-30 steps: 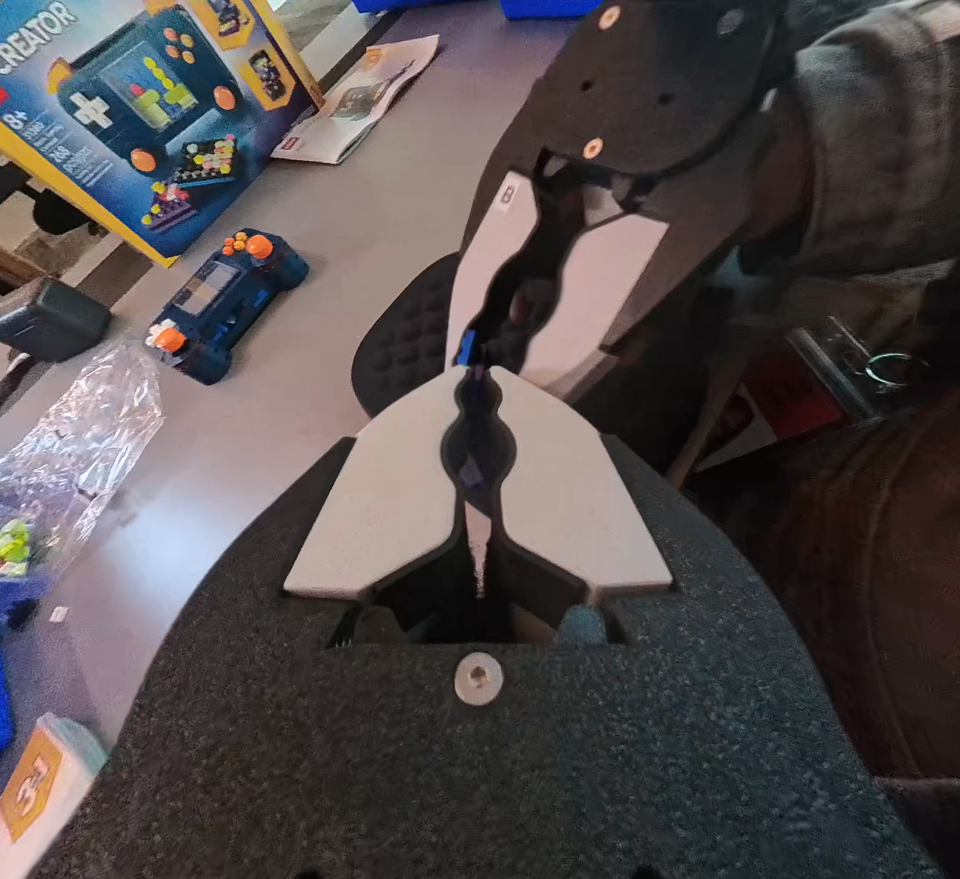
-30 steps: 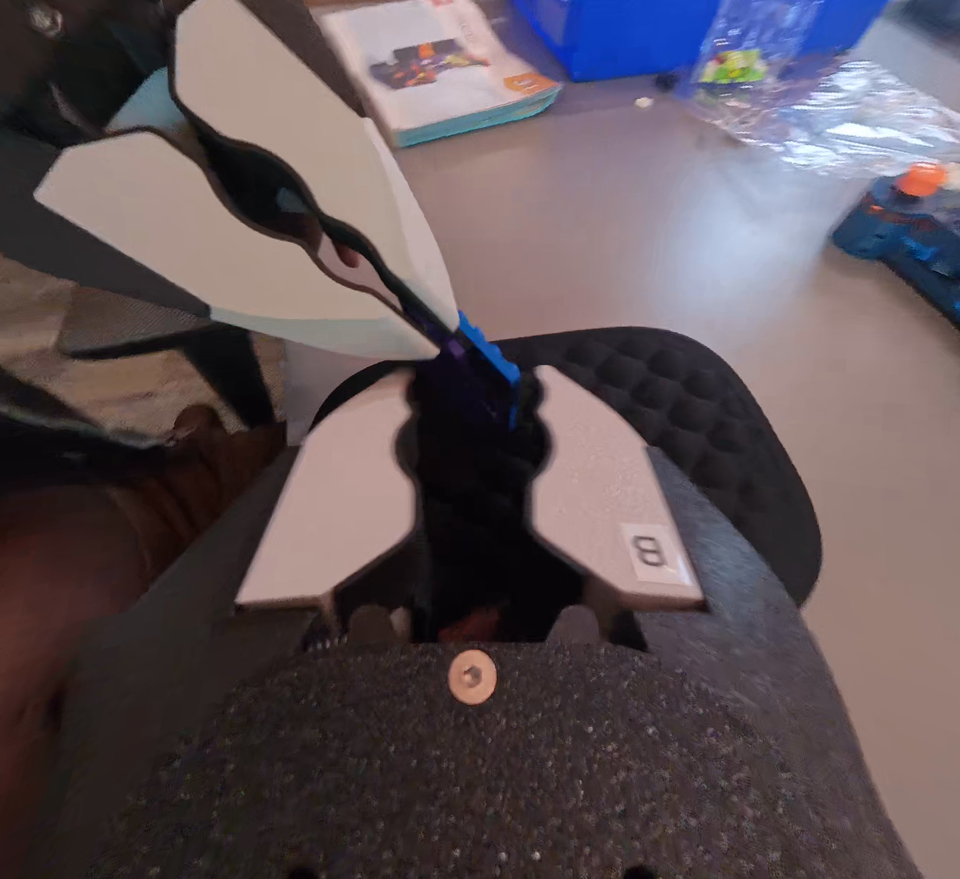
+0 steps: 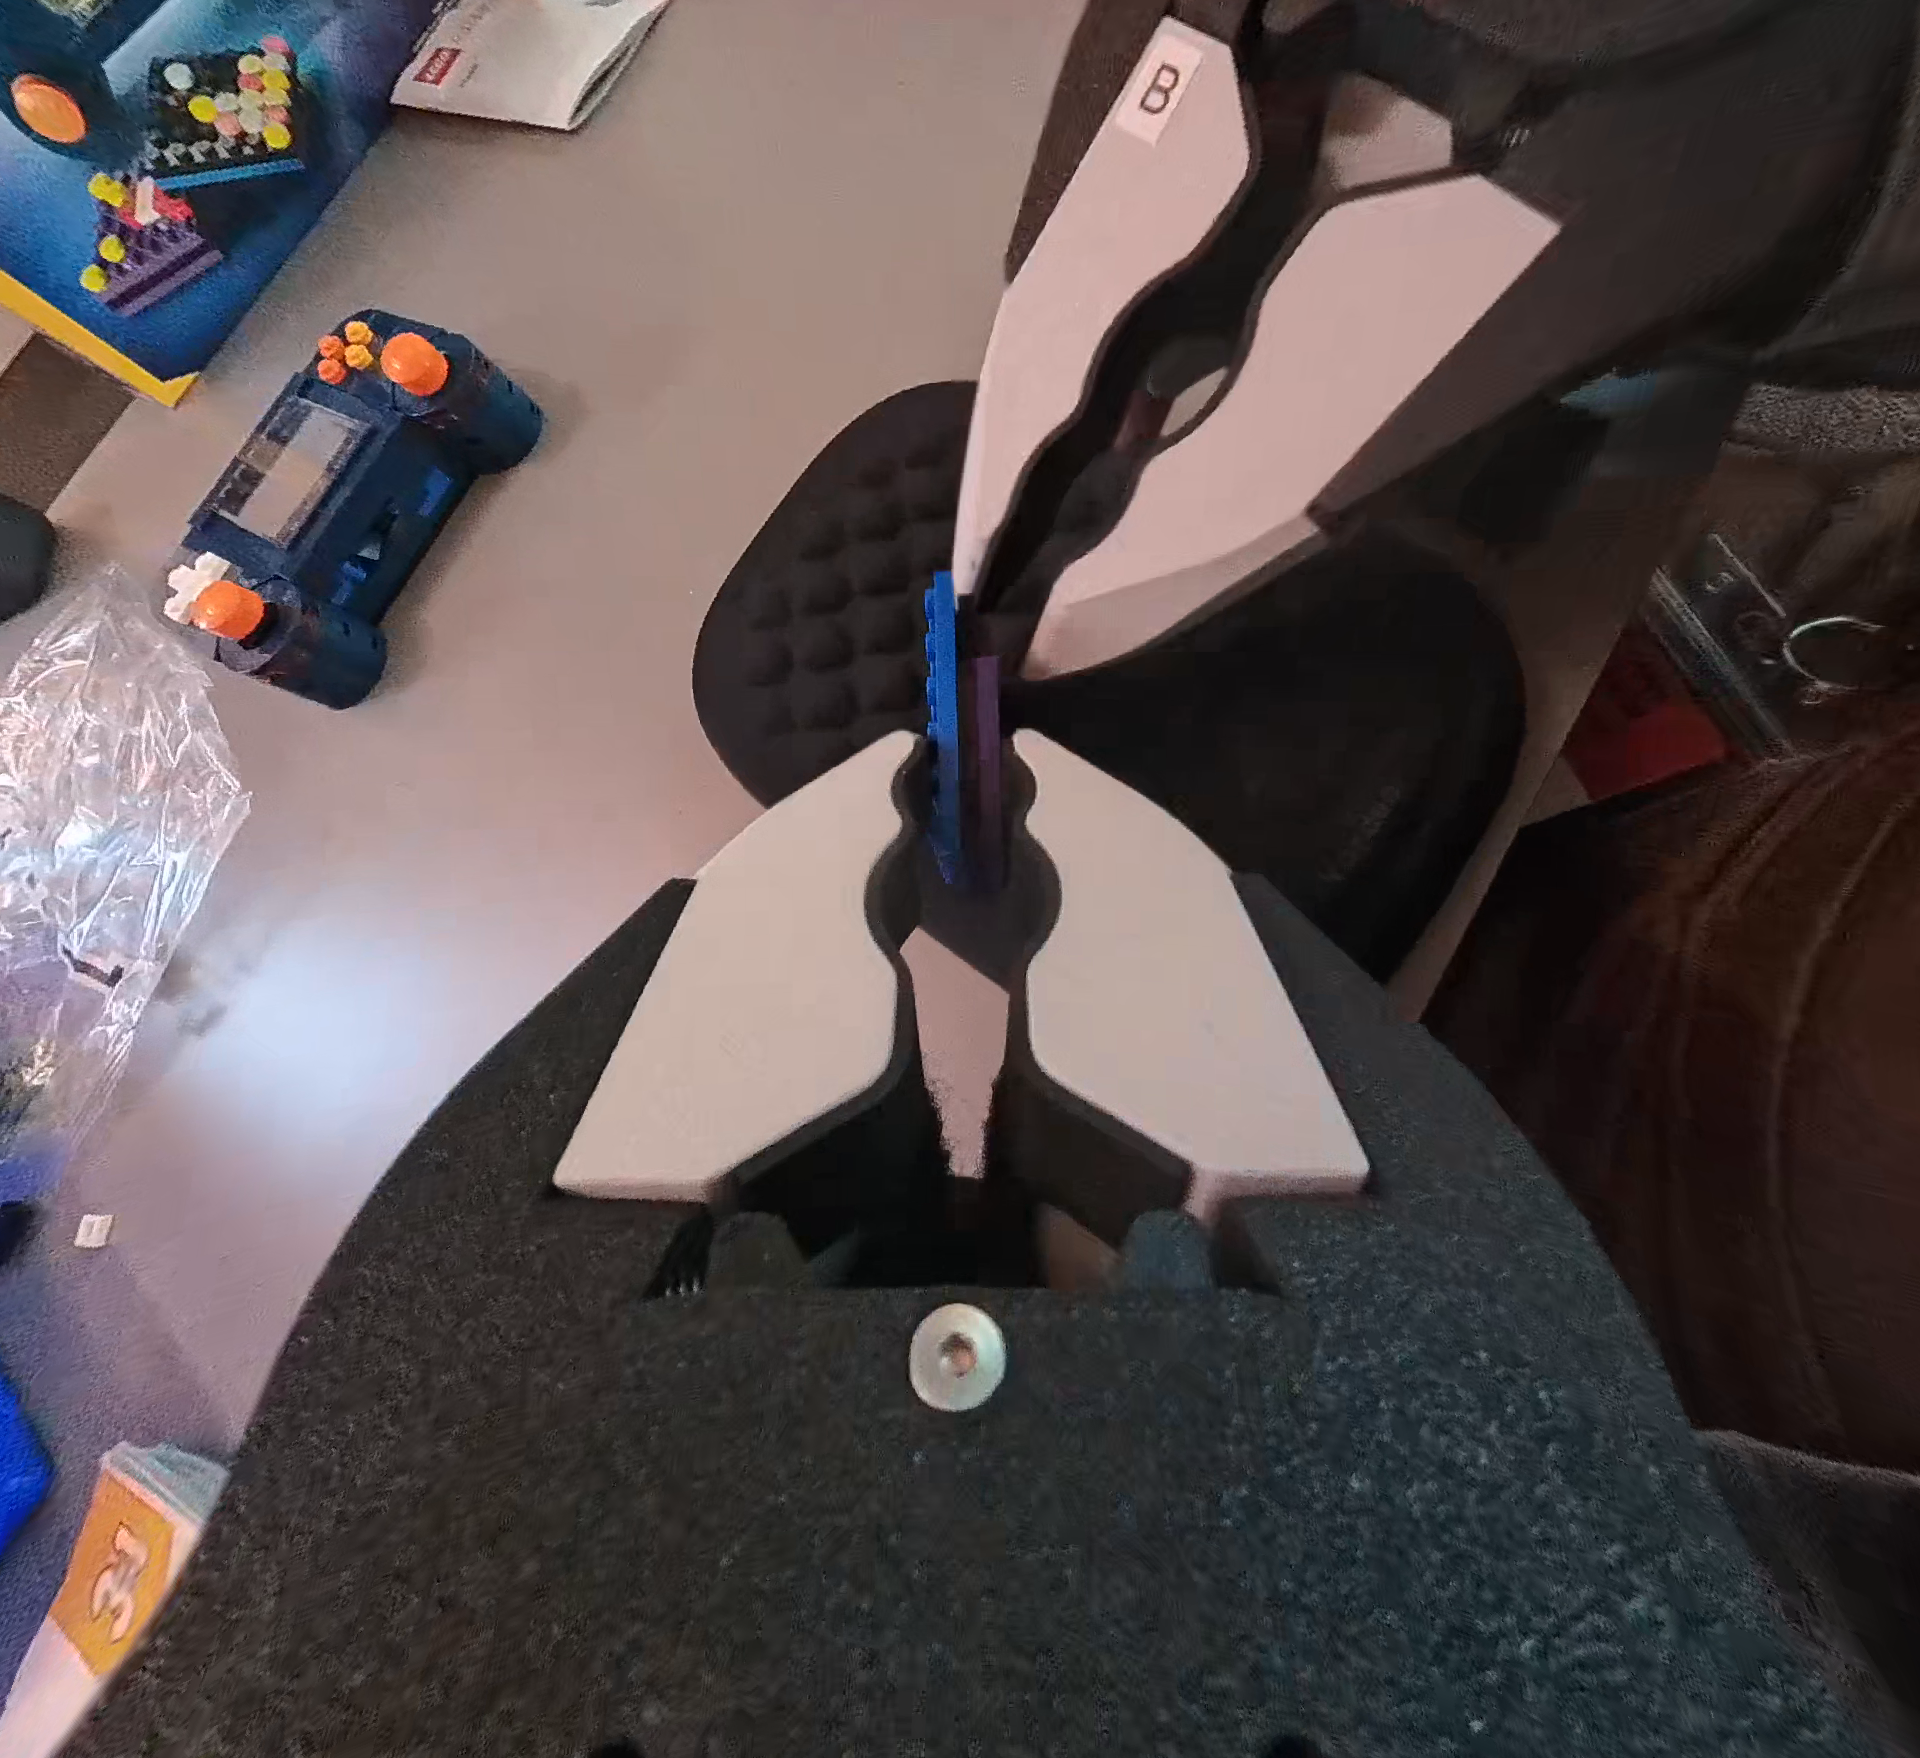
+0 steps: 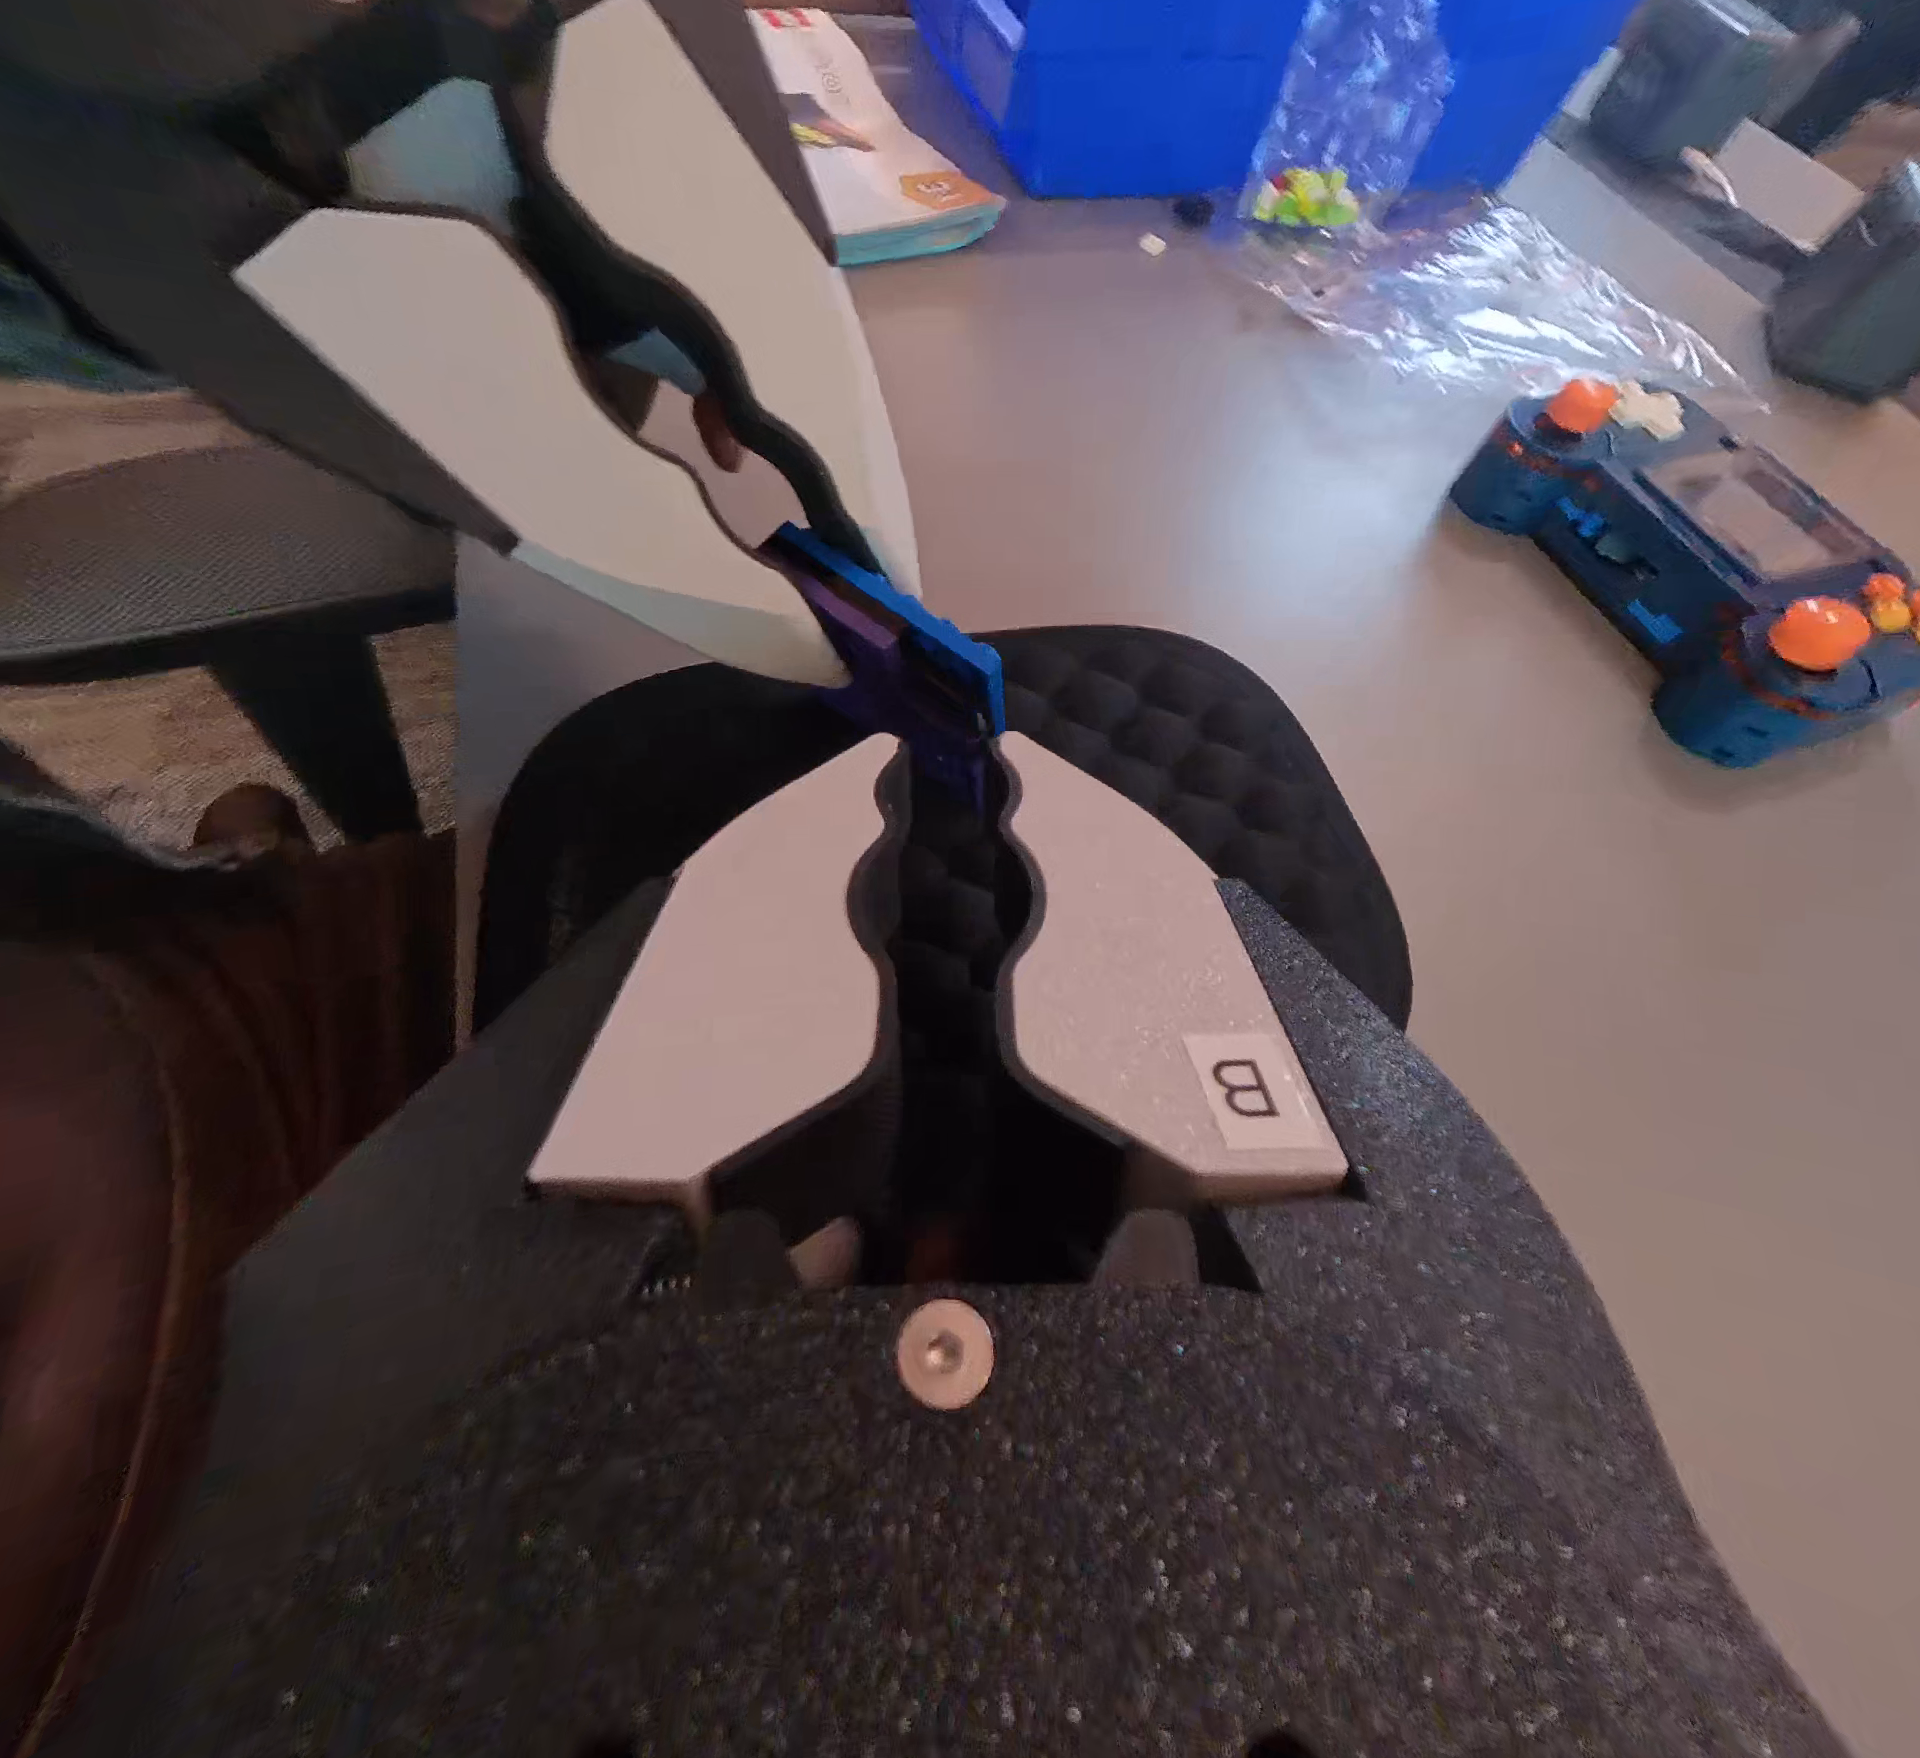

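Both the left tongs (image 3: 964,752) and the right tongs (image 4: 948,752) stand nearly closed, tip to tip, pinching one stacked blue-and-purple toy brick plate (image 3: 961,732) above the grey desk (image 3: 582,565).

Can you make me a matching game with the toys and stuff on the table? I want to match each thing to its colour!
Things:
1. Flat plate pinched by the left gripper
2. Plate stacked against it
3. Round knobs on the brick game controller
4. Padded mat under the grippers

Colours:
A. black
B. orange
C. bright blue
D. purple

Right pairs: 1-C, 2-D, 3-B, 4-A

The right gripper grips the same stacked plates from the other end.
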Demonstrator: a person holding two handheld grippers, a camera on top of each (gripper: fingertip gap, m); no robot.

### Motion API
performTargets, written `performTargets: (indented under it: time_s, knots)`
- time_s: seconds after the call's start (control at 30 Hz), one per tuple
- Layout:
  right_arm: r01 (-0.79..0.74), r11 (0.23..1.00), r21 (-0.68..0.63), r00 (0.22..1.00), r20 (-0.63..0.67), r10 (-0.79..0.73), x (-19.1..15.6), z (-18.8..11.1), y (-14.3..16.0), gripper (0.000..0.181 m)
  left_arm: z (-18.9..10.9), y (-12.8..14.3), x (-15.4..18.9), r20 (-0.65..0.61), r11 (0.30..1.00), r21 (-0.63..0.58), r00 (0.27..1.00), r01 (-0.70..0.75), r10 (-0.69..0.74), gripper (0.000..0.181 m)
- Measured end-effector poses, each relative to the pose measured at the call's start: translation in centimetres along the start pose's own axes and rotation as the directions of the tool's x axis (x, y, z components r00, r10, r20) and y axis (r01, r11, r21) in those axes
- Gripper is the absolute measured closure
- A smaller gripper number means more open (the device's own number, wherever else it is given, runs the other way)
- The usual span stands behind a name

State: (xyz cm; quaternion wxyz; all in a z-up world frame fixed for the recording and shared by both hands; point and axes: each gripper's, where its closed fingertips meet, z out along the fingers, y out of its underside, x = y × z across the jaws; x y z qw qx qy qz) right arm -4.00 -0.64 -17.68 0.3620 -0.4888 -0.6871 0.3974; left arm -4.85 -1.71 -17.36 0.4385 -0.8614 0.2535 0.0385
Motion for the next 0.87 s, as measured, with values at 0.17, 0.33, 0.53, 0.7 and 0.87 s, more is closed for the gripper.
performTargets:
  time_s: [0.17, 0.33, 0.53, 0.7, 0.87]
  knots:
    - [-0.057, 0.998, 0.024, 0.994, -0.089, 0.059, 0.3, 0.1, 0.0, 0.173, 0.1, 0.1, 0.0, 0.016, 0.999, 0.020, 0.999, 0.034, -0.034, 0.170]
    - [0.006, 1.000, -0.017, 0.975, -0.221, -0.009, 0.8, 0.3, 0.2, 0.179, 0.3, 0.3, -0.1, 0.033, 0.995, 0.019, 0.995, 0.098, -0.099, 0.170]
    - [0.200, 0.971, -0.131, 0.932, -0.282, -0.230, 0.7, 0.3, 0.5, 0.180, 0.6, 0.5, 0.0, 0.035, 0.993, 0.023, 0.993, 0.114, -0.115, 0.170]
    - [0.324, 0.932, -0.163, 0.909, -0.221, -0.354, 0.5, 0.4, 0.7, 0.180, 1.1, 0.7, 0.0, 0.043, 0.993, 0.004, 0.992, 0.115, -0.115, 0.169]
    - [0.366, 0.916, -0.166, 0.903, -0.176, -0.393, 0.1, 0.2, 0.9, 0.181, 1.1, 0.9, 0.2, 0.039, 0.990, 0.009, 0.990, 0.139, -0.139, 0.168]
